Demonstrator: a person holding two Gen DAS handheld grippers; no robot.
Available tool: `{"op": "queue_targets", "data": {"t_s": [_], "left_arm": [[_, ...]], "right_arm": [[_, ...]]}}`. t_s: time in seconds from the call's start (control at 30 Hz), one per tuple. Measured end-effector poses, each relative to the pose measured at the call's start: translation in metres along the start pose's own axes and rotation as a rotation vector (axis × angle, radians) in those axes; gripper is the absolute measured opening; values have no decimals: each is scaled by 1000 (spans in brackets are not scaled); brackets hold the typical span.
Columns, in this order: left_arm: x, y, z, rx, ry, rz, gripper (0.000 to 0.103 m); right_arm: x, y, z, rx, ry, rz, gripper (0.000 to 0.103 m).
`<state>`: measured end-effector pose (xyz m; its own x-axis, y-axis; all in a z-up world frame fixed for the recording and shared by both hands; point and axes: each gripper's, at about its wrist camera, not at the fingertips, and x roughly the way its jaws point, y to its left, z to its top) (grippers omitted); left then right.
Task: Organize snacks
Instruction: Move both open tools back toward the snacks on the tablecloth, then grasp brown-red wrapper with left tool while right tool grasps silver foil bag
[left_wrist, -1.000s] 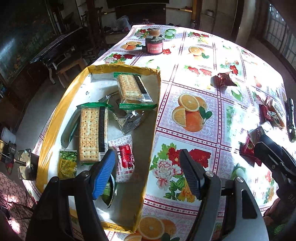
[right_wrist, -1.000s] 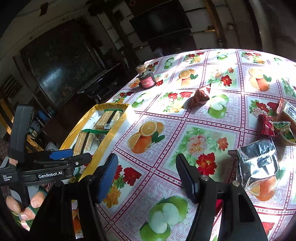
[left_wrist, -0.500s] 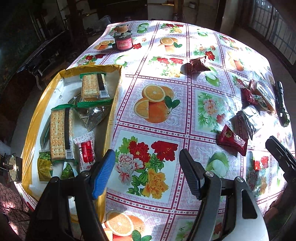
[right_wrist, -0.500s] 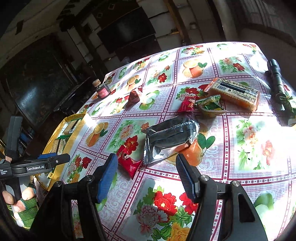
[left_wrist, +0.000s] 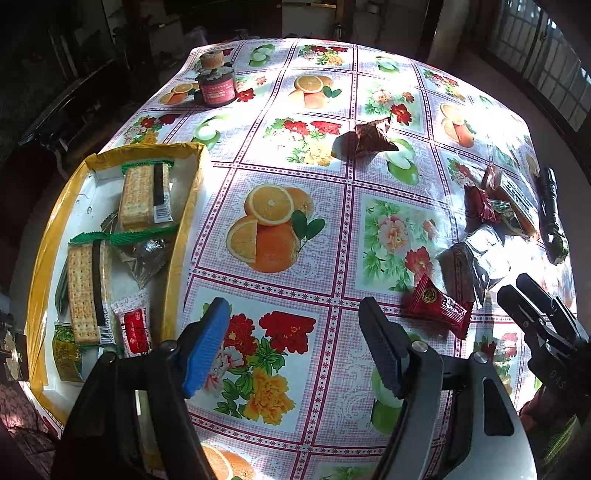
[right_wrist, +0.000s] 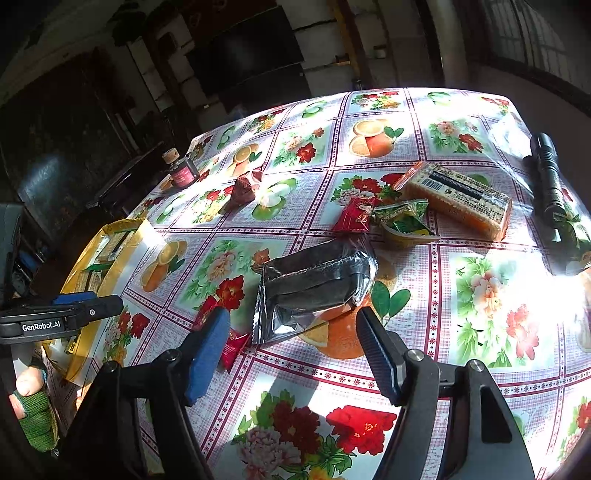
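My left gripper (left_wrist: 293, 347) hangs open over the flowered tablecloth, just right of the yellow-rimmed box (left_wrist: 184, 221), with nothing between its fingers. The box holds two cracker packs (left_wrist: 144, 195) and small sachets. A red packet (left_wrist: 437, 306) lies to this gripper's right. My right gripper (right_wrist: 291, 350) stands over the near edge of a silver foil packet (right_wrist: 314, 288). Its jaws are opening and the pads do not press on the packet. A red packet (right_wrist: 232, 343) is partly hidden behind its blue finger. Beyond lie an orange cracker pack (right_wrist: 458, 199), a green packet (right_wrist: 402, 218) and another red packet (right_wrist: 354, 218).
A black flashlight (right_wrist: 546, 177) lies at the table's right edge. At the far end stands a small red-labelled jar (left_wrist: 216, 85), with a dark red packet (left_wrist: 369, 136) in mid table. Dark furniture surrounds the table. A gloved hand (right_wrist: 33, 413) holds the left gripper.
The left gripper has moved right, from over the box to over the tablecloth. The right gripper has swung right to the silver packet, and its jaws stand wider.
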<state>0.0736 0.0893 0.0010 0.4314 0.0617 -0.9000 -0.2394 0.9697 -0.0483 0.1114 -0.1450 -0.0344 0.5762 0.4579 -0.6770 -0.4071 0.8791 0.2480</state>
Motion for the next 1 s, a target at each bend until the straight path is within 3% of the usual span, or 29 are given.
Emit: {"op": "queue_targets", "data": {"t_s": [0.3,0.4,0.57,1.0], "left_arm": [[32,-25,67,-20,31,-89,74],[51,-34,92,-37,51,-111,76],[86,-52,123,-39,92,-83,77],[128,-72,169,-57,101,-56,77]], "right_arm": [[30,2,24,-89,65,-123,71],[35,1,28,-88,79,-115,72],[39,-1,33,-74,92,-92,74],[40,-10,37,-28,94,-39,76]]}}
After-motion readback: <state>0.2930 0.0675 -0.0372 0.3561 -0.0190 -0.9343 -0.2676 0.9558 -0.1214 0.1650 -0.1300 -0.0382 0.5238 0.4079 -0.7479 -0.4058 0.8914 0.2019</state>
